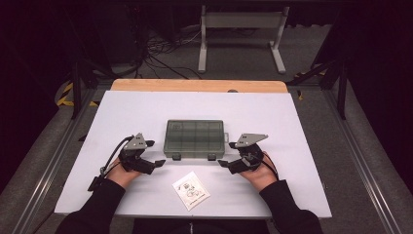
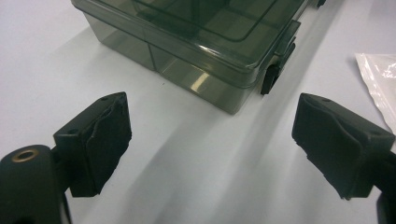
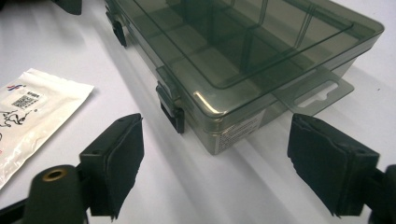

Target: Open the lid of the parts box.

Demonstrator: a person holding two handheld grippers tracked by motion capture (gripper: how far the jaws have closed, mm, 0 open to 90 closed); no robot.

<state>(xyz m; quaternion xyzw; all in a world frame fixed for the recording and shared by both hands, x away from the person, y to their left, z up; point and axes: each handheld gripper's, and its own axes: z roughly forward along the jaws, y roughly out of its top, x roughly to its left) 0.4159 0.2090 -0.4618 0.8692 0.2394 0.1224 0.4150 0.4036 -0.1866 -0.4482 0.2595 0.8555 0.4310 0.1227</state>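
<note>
A: How do the left gripper (image 1: 155,152) fingers (image 2: 100,140) stand?

B: Wide apart, with nothing but bare tabletop (image 1: 122,117) between them. They sit just beside the near left corner of the box (image 1: 195,138), not touching it.

A: And the right gripper (image 1: 228,154)?

B: Its fingers (image 3: 119,163) are spread wide too and hold nothing. The near right corner of the box lies just ahead of them, apart from the pads.

A: Where is the box?

B: In the middle of the tabletop, between the two grippers. It is smoky and see-through, with dividers inside and the lid down. Two black latches (image 3: 171,108) sit on its near side.

A: Anything else close by?

B: A white packet (image 1: 191,189) lies flat nearer the person, between the hands, clear of the box.
</note>
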